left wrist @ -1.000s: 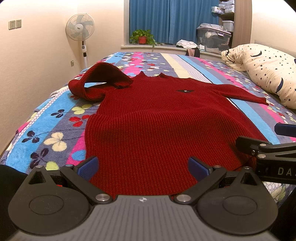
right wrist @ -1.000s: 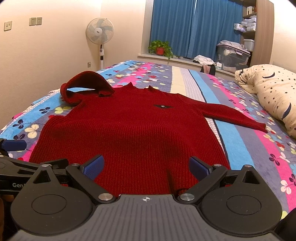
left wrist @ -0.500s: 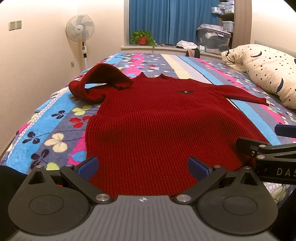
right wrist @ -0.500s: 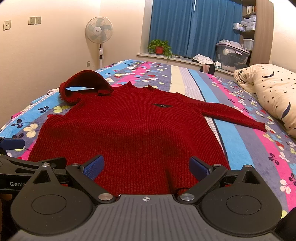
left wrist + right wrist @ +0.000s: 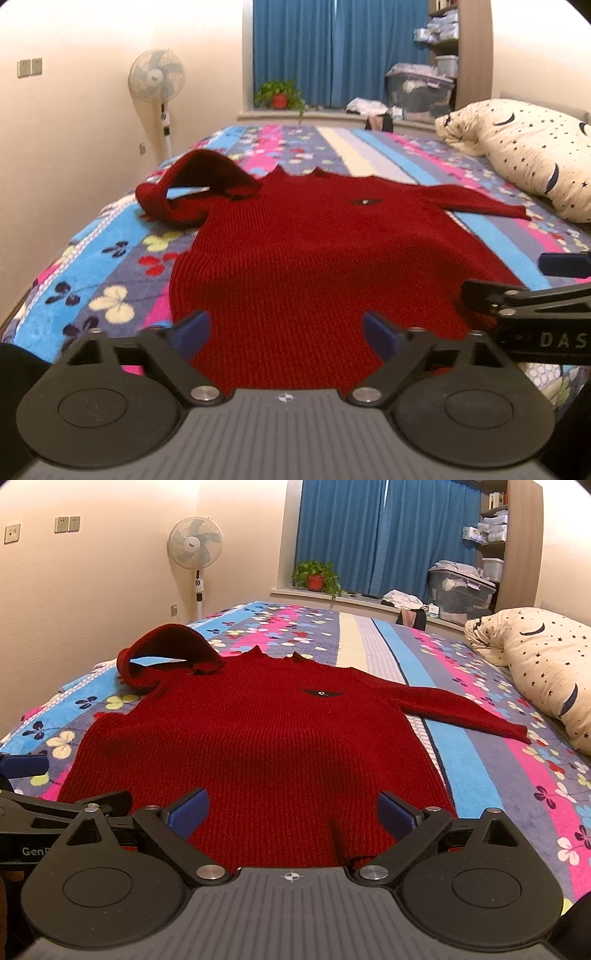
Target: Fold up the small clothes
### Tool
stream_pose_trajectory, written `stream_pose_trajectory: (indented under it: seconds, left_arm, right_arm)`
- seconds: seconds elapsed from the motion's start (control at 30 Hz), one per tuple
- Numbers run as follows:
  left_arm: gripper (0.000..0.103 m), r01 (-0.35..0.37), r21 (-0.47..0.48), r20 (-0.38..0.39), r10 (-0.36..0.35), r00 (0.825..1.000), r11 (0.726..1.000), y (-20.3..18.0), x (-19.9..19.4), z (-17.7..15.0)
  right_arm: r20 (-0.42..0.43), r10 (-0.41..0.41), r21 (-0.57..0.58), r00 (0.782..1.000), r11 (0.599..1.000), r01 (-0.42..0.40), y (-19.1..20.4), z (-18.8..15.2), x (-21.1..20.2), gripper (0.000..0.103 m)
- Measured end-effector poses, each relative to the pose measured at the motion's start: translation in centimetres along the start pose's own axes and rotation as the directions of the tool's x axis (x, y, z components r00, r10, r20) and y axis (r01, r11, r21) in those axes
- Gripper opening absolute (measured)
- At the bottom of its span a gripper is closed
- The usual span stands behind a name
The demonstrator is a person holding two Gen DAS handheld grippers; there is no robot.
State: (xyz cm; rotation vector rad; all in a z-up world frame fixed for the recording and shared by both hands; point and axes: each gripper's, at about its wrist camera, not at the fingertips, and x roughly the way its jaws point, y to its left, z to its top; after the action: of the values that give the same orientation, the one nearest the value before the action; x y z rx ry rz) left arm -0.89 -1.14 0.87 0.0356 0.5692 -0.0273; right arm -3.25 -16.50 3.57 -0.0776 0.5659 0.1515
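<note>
A red knit sweater (image 5: 314, 251) lies flat and face up on the flowered blanket (image 5: 110, 266), its hem nearest me. One sleeve is bunched in a loop (image 5: 195, 184) at the far left. The other sleeve (image 5: 461, 709) stretches right toward the pillow. My left gripper (image 5: 286, 330) sits over the hem's left part; its jaws are closing with the knit between them, pads not pressing. My right gripper (image 5: 291, 812) stands open over the hem's right part (image 5: 266, 738), the cloth lying between its fingers. Each gripper shows at the edge of the other's view.
A star-patterned pillow (image 5: 528, 155) lies along the bed's right side. A standing fan (image 5: 157, 79) is by the left wall. Past the bed's far end are a potted plant (image 5: 279, 96), blue curtains, a storage box (image 5: 419, 86) and shelves.
The left gripper's blue fingertips have drawn a little closer together over the hem. The right gripper and the sweater have not moved.
</note>
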Motion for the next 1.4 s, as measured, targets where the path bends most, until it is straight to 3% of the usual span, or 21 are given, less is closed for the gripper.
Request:
stream_pose_trajectory:
  seconds: [0.17,0.27,0.33,0.4,0.6,0.8,0.87,0.93,1.0,1.13,1.27,1.33,1.4]
  left_arm:
    - [0.049,0.031,-0.005,0.016,-0.031,0.999,0.999,0.1,0.0,0.4]
    - [0.036,0.044,-0.013,0.026,-0.043,0.999,0.999,0.3,0.2,0.8]
    - [0.036,0.056,-0.017,0.032,-0.056,0.998,0.998,0.4,0.2,1.0]
    - [0.036,0.069,-0.019,0.034,-0.069,0.997,0.997,0.5,0.5,1.2]
    - [0.039,0.066,0.015,0.007,-0.066,0.998,0.998,0.3,2.0,1.6]
    - [0.039,0.048,0.030,0.019,-0.049,0.999,0.998,1.5,3.4,3.1]
    - [0.032,0.045,0.044,0.022,-0.046,0.999,0.998,2.1,4.2,4.0]
    - [0.020,0.027,0.067,0.022,-0.029,0.999,0.997,2.7,5.2,5.3]
    - [0.018,0.008,0.083,0.020,-0.009,1.000,0.997,3.5,6.3,7.0]
    - [0.016,-0.038,0.113,0.029,0.035,0.999,0.993,5.0,9.4,11.6]
    - [0.016,-0.042,0.072,0.005,0.042,0.999,0.997,6.7,13.8,16.8]
    - [0.016,-0.043,0.043,-0.014,0.043,0.999,0.998,7.4,16.5,19.1]
    - [0.019,-0.057,-0.002,-0.044,0.057,0.997,0.998,7.9,19.8,21.3]
  right_arm:
    - [0.022,0.025,0.010,0.999,1.000,-0.025,0.4,0.6,-0.3,0.090]
    - [0.025,0.041,0.042,0.999,0.998,-0.042,-0.1,0.9,-0.4,0.084]
    - [0.031,0.047,0.069,0.998,0.996,-0.049,-0.6,1.0,-0.4,0.065]
    - [0.039,0.034,0.088,0.999,0.995,-0.037,-0.8,1.1,-0.3,0.056]
    - [0.099,0.011,0.175,0.995,0.984,-0.029,-2.6,2.5,0.1,0.055]
    - [0.164,0.029,0.179,0.986,0.982,-0.058,-4.9,7.1,2.4,0.059]
    - [0.178,0.042,0.175,0.983,0.982,-0.074,-5.7,9.3,4.2,0.059]
    - [0.195,0.040,0.169,0.980,0.983,-0.074,-6.4,11.7,6.0,0.059]
    - [0.214,0.049,0.150,0.976,0.985,-0.082,-7.0,14.2,8.3,0.053]
    - [0.242,0.120,0.115,0.963,0.982,-0.151,-8.3,18.6,13.4,0.011]
    - [0.249,0.139,0.170,0.958,0.968,-0.185,-10.0,19.0,17.3,0.007]
    - [0.177,0.130,0.203,0.976,0.965,-0.166,-10.6,18.4,19.5,0.007]
    - [0.168,0.160,0.242,0.973,0.950,-0.198,-11.5,18.8,20.6,0.008]
